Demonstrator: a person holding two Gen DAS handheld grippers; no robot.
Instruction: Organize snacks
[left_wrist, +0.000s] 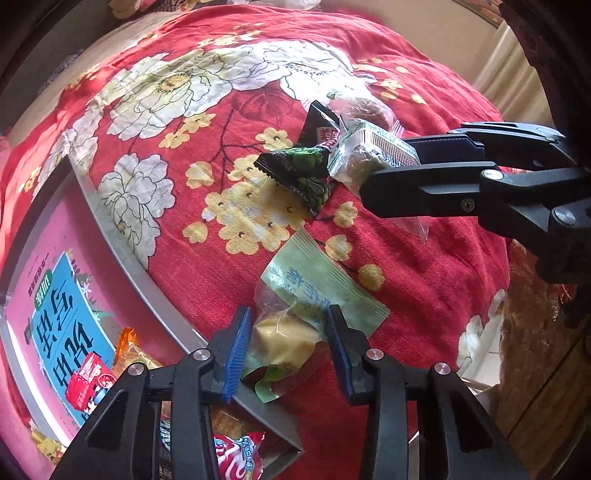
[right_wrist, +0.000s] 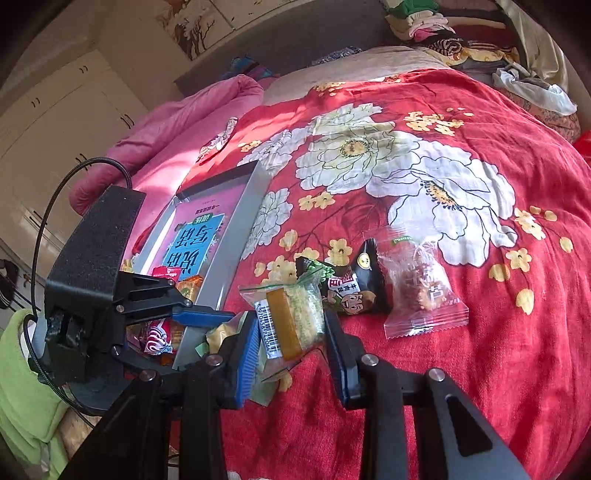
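My left gripper (left_wrist: 286, 343) is closed around a green-wrapped yellow pastry (left_wrist: 291, 332) lying on the red floral blanket beside the grey tray (left_wrist: 147, 273); it also shows in the right wrist view (right_wrist: 207, 319). My right gripper (right_wrist: 291, 332) is shut on a clear-wrapped green-and-yellow cake (right_wrist: 291, 317); in the left wrist view it enters from the right (left_wrist: 388, 162) with that cake (left_wrist: 365, 155). A black-and-green snack packet (left_wrist: 299, 166) (right_wrist: 343, 288) and a clear packet of brown pastry (right_wrist: 421, 288) lie next to it.
The tray holds a pink and blue book cover (left_wrist: 66, 317) and several wrapped snacks (left_wrist: 236, 454) at its near end. A pink quilt (right_wrist: 177, 122) lies at the far left of the bed. Clothes (right_wrist: 443, 29) are piled at the headboard.
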